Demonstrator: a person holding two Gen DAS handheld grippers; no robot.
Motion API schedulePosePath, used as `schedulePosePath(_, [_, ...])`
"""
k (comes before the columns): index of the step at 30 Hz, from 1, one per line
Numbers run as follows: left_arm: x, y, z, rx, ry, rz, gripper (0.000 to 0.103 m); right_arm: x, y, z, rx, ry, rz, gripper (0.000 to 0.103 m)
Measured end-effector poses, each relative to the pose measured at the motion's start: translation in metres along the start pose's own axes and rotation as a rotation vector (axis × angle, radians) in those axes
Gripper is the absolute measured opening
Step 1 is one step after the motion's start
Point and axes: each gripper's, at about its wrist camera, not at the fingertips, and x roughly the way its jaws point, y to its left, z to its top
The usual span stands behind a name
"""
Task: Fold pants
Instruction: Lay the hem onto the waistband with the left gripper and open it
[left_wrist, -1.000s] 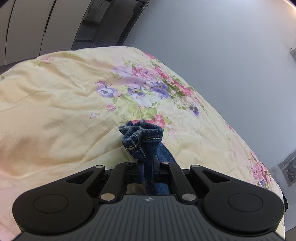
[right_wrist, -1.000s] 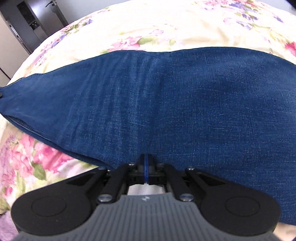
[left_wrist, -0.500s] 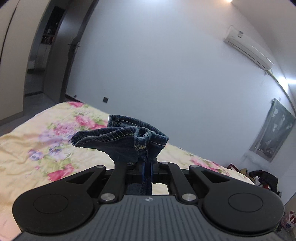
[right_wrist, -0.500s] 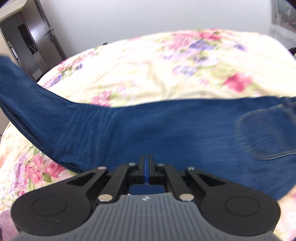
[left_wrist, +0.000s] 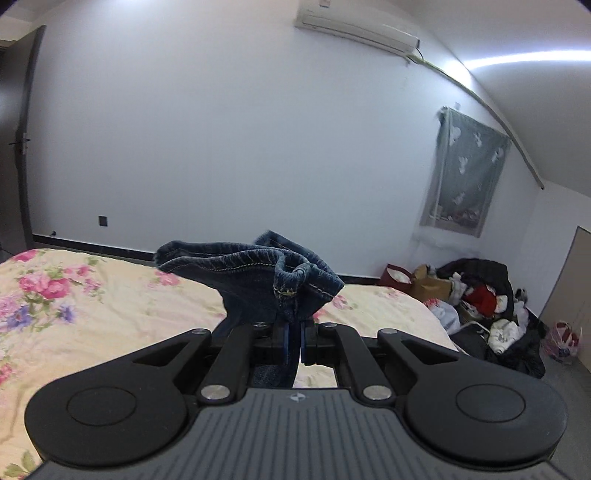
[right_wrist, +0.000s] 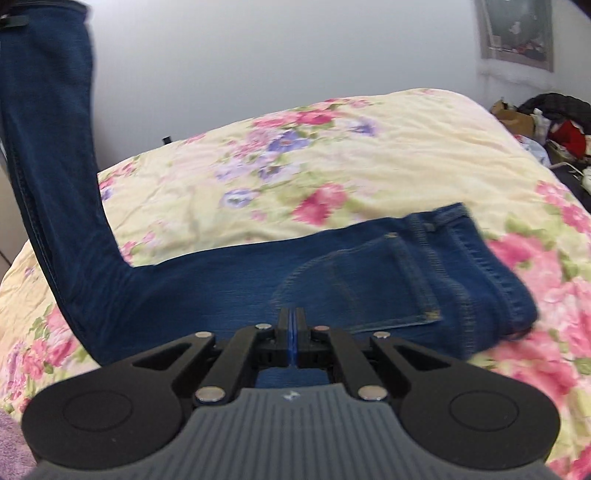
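1. Left gripper (left_wrist: 293, 341) clamped on the hem of the blue jeans (left_wrist: 258, 280), bunched cuff held above the floral bedspread (left_wrist: 92, 321).
2. Right gripper (right_wrist: 291, 341) closed, jaws together, over the jeans' seat; whether it pinches denim cannot be told.
3. Jeans (right_wrist: 229, 280) lie across the bed, one leg raised at left, back pocket (right_wrist: 369, 288) showing.
4. No legible writing or labels.

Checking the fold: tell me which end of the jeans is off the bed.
The hem end, pinched in the left gripper and lifted. The waistband end, with its back pocket, lies on the floral bedspread.
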Motion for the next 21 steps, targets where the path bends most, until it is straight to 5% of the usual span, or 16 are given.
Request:
schedulePosePath(4, [0.065, -0.07, -0.051, 0.049, 0.104, -0.076, 0.005, -0.01, -0.051, -0.012, 0.05, 0.004, -0.038, 0.0])
schedulePosePath(9, [0.134, -0.138, -0.139, 0.1, 0.329, -0.186, 0.005, -0.006, -0.099, -0.033, 0.11, 0.043, -0.08, 0.0])
schedulePosePath(16, [0.154, -0.173, -0.223, 0.271, 0.587, -0.309, 0.009, 0.004, -0.128, -0.045, 0.136, 0.102, -0.087, 0.0])
schedulePosePath(19, [0.162, -0.173, -0.23, 0.262, 0.677, -0.385, 0.02, 0.005, -0.124, -0.044, 0.134, 0.109, -0.06, 0.0])
schedulePosePath(21, [0.162, -0.167, -0.228, 0.231, 0.694, -0.435, 0.046, 0.007, -0.12, -0.043, 0.142, 0.11, -0.034, 0.0])
